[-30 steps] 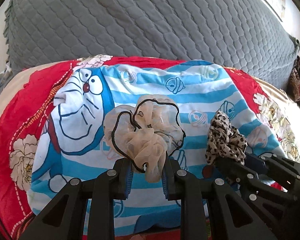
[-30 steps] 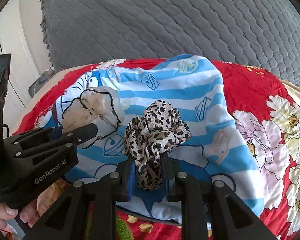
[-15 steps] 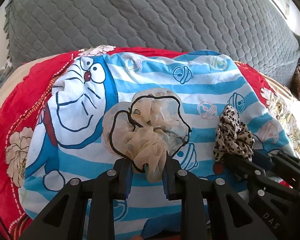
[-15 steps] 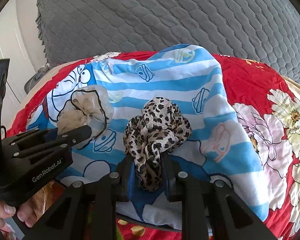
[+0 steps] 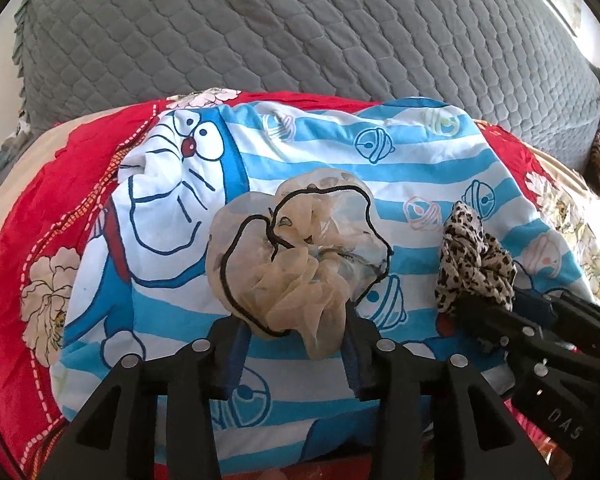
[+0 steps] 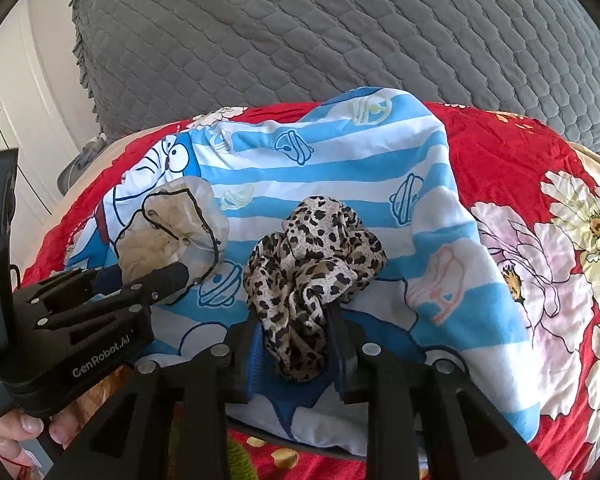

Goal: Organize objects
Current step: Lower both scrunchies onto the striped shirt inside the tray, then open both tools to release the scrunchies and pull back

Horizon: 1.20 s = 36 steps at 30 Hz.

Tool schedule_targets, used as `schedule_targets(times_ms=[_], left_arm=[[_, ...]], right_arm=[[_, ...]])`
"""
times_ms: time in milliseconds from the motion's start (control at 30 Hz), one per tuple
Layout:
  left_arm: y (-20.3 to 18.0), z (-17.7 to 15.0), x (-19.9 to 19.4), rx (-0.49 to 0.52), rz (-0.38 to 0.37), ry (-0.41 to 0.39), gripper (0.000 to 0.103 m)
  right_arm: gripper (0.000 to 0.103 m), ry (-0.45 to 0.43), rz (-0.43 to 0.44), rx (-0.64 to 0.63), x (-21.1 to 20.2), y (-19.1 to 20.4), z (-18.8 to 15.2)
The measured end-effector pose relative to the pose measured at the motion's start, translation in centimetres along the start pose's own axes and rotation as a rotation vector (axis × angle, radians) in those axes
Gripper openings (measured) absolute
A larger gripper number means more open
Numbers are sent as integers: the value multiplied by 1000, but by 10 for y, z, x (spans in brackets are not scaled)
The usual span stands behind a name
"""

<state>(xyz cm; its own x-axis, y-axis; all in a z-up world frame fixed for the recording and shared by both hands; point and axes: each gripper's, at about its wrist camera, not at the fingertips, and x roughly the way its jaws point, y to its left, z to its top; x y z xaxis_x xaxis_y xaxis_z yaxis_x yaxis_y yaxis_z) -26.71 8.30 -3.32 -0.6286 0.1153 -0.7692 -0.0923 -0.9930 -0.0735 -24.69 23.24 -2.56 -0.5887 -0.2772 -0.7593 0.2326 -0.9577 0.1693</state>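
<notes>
A sheer beige scrunchie (image 5: 292, 256) with a black edge lies on the blue-striped cartoon cloth (image 5: 340, 160). Its lower fold sits between the pads of my left gripper (image 5: 292, 344), whose jaws are opening and stand clear of the fabric. To its right lies a leopard-print scrunchie (image 6: 312, 264), also seen in the left wrist view (image 5: 472, 264). Its tail hangs between the pads of my right gripper (image 6: 296, 344). Those jaws are just starting to open, and the pads still touch the fabric.
The cartoon cloth (image 6: 340, 160) is spread over a red floral cover (image 6: 520, 160). A grey quilted cushion (image 5: 300, 40) rises behind it. A hand (image 6: 24, 428) holds the left gripper's body at the lower left. White cabinet doors (image 6: 4, 92) stand far left.
The left jaws have spread apart and let go of the beige scrunchie, which now rests on the cloth. The right jaws have widened slightly around the leopard-print scrunchie.
</notes>
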Motion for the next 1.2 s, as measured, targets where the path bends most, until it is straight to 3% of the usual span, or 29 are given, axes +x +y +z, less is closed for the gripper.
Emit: schedule_targets(times_ms=[267, 400, 567, 1000, 1200], left_arm=[[5, -4, -8, -18, -5, 2, 56], [5, -4, -11, -20, -12, 5, 63], [8, -2, -20, -33, -18, -4, 71], [20, -4, -33, -40, -11, -7, 72], [20, -5, -42, -64, -37, 1, 78]], right_arm=[[32, -4, 21, 3, -4, 0, 2], [41, -4, 29, 2, -6, 1, 3], [44, -7, 28, -1, -9, 2, 5], [51, -23, 46, -9, -18, 6, 6], [55, -26, 47, -22, -25, 10, 7]])
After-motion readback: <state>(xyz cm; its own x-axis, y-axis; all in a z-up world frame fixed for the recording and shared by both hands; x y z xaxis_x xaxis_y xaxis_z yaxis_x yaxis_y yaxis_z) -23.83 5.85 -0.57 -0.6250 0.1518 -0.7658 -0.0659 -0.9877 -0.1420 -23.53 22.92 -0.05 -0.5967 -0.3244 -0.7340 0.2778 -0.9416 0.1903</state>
